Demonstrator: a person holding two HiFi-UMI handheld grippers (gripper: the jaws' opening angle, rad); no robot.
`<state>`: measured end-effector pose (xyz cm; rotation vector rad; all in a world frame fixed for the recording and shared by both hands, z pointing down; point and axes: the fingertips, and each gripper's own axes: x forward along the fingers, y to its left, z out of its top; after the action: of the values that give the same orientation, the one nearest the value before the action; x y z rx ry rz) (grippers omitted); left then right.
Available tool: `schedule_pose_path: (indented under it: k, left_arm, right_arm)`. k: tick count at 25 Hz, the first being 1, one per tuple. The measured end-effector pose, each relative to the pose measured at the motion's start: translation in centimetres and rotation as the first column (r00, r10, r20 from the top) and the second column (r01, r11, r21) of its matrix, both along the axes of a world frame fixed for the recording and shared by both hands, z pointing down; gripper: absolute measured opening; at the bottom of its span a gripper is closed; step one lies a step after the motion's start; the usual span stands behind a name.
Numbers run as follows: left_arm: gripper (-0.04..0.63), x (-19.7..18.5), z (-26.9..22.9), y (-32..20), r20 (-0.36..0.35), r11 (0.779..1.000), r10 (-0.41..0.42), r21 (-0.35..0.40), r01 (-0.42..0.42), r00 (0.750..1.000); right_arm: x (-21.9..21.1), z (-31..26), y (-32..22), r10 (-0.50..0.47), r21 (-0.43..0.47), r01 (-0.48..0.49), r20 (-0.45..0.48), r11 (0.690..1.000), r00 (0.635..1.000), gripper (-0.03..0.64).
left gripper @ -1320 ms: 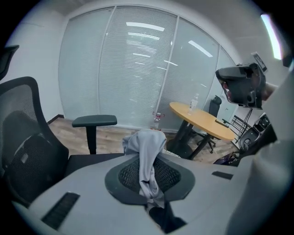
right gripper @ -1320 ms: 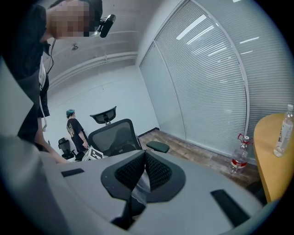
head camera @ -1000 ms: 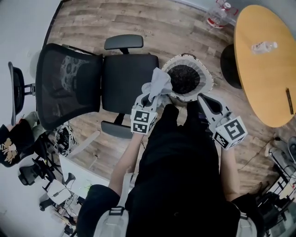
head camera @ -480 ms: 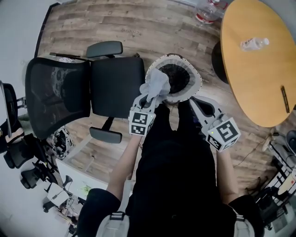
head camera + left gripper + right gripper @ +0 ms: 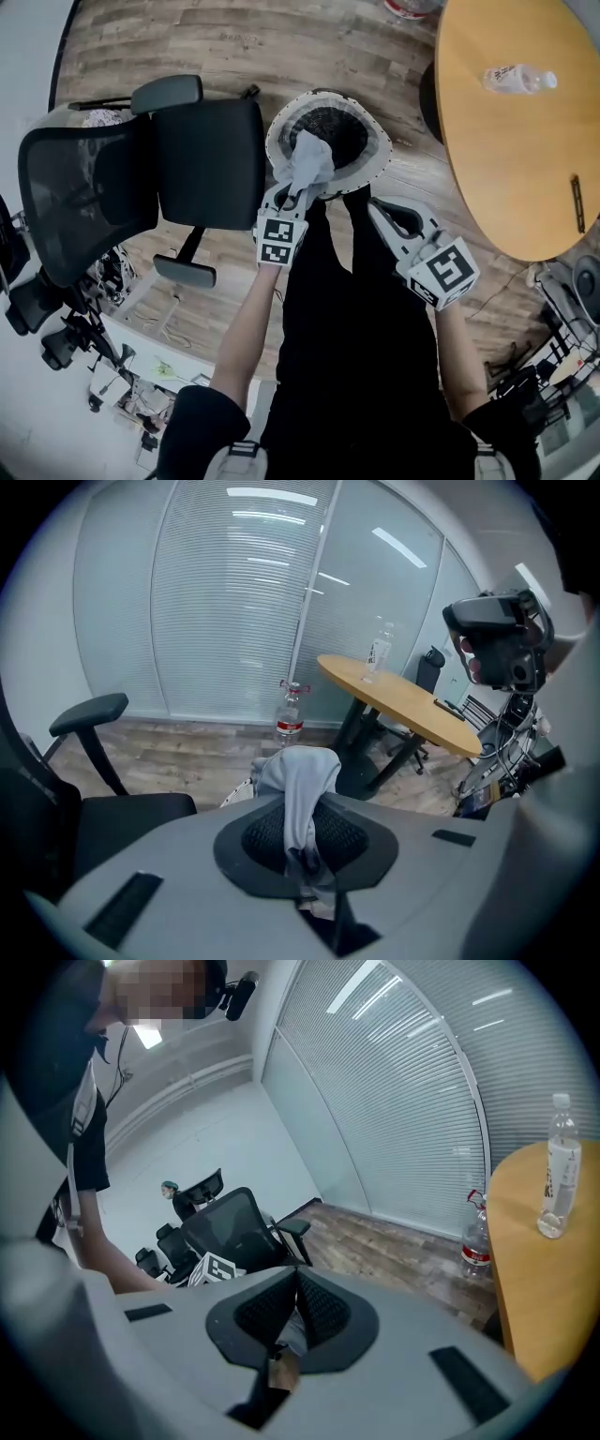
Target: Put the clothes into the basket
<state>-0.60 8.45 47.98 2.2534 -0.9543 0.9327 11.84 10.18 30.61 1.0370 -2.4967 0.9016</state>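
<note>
My left gripper [image 5: 289,199] is shut on a light grey garment [image 5: 307,163], which bunches up above the jaws. It hangs over the near-left part of a round basket [image 5: 379,156] with a white frilled rim and a dark inside, standing on the wooden floor. In the left gripper view the garment [image 5: 298,789] drapes between the pads of the left gripper [image 5: 302,855], with a bit of basket rim [image 5: 236,793] behind it. My right gripper [image 5: 382,212] is shut and holds nothing, just right of the basket's near edge; in its own view the right gripper [image 5: 292,1312] shows its pads meeting.
A black office chair [image 5: 202,159] stands just left of the basket. A wooden oval table [image 5: 516,141] with a water bottle [image 5: 518,78] is to the right. A large bottle [image 5: 289,722] stands on the floor beyond. The person's black-clothed legs [image 5: 356,319] lie below both grippers.
Both grippers have moved forward and down toward the basket. The grey garment, earlier at the basket's left rim, now hangs over its opening.
</note>
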Motion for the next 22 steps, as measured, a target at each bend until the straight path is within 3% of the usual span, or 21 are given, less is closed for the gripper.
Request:
schedule_pose_path:
  k: [8,22]
  left_arm:
    - [0.051,2.4,6.1,-0.5,0.048,0.996,-0.06,-0.061,0.063,0.997]
    - [0.051,4.4,16.2,-2.8,0.103,0.987,-0.071,-0.138,0.085,0.992]
  right_arm:
    - [2.3,4.3,0.0,-0.051,-0.066,0.052,0.02,0.996,0.998,0.017]
    - [3.4,12.0,-2.3,-0.077,-0.109,0.08,0.035,0.991,0.996,0.017]
